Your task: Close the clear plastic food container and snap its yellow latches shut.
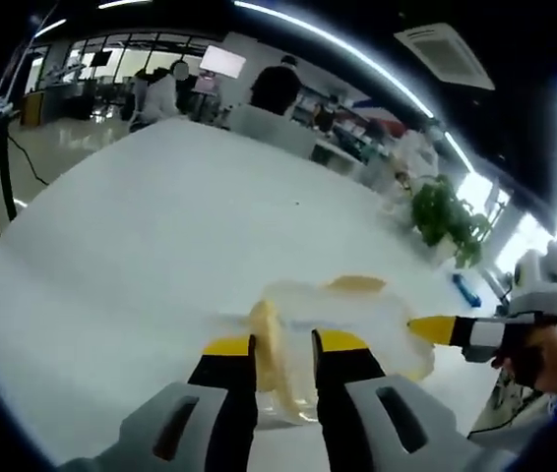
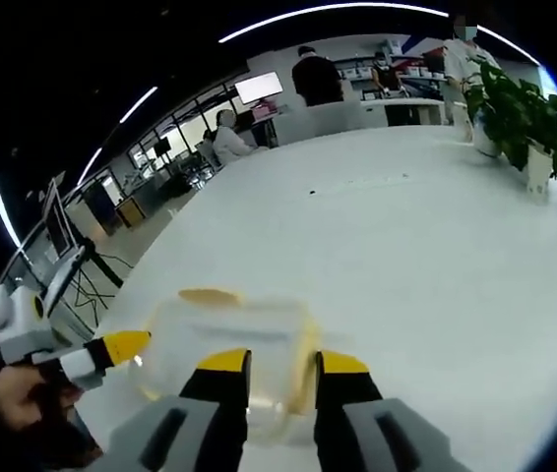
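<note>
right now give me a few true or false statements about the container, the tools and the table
1. The clear container sits on a white table. True.
2. The left tool has its tips at a yellow latch on the container's near side. True.
3. The container's latches are red. False: the latches seen are yellow.
4. The right tool is far off, above the potted plant. False: its tips are right at the container's near wall.
5. The right tool enters the left gripper view from the right, its yellow tip by the container. True.
6. A laptop lies open beside the container. False: the table around it looks bare.
</note>
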Demonstrator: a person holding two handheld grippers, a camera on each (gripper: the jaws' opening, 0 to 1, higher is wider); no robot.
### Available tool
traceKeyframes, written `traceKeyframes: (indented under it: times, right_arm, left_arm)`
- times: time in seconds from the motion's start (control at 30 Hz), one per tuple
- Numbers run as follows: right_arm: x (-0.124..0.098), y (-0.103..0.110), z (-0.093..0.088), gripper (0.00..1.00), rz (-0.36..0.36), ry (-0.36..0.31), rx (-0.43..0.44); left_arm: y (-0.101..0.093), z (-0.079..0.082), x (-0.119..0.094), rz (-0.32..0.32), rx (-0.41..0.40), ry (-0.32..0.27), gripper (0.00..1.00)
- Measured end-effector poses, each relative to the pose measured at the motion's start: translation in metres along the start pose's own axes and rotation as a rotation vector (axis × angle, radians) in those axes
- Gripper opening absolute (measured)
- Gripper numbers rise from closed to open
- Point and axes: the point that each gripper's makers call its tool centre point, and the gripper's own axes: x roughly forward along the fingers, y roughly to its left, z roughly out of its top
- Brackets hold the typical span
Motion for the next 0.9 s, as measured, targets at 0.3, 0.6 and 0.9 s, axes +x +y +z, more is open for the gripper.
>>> traceKeyframes:
  times: [0.3, 0.6, 0.9]
  right_arm:
    - [0.000, 0.001, 0.000, 0.23, -0.011, 0.000, -0.008]
    - [0.002, 0.005, 0.000, 0.24, 0.019, 0.019, -0.026]
    - [0.005, 0.011, -0.003, 0.33, 0.031, 0.016, -0.022]
  left_arm:
    - [-0.002, -0.001, 0.001, -0.002, 0.005, -0.004, 0.24]
    - [-0.004, -0.005, 0.003, -0.008, 0.034, 0.031, 0.36]
    - [-0.003, -0.006, 0.003, -0.010, 0.022, 0.019, 0.34]
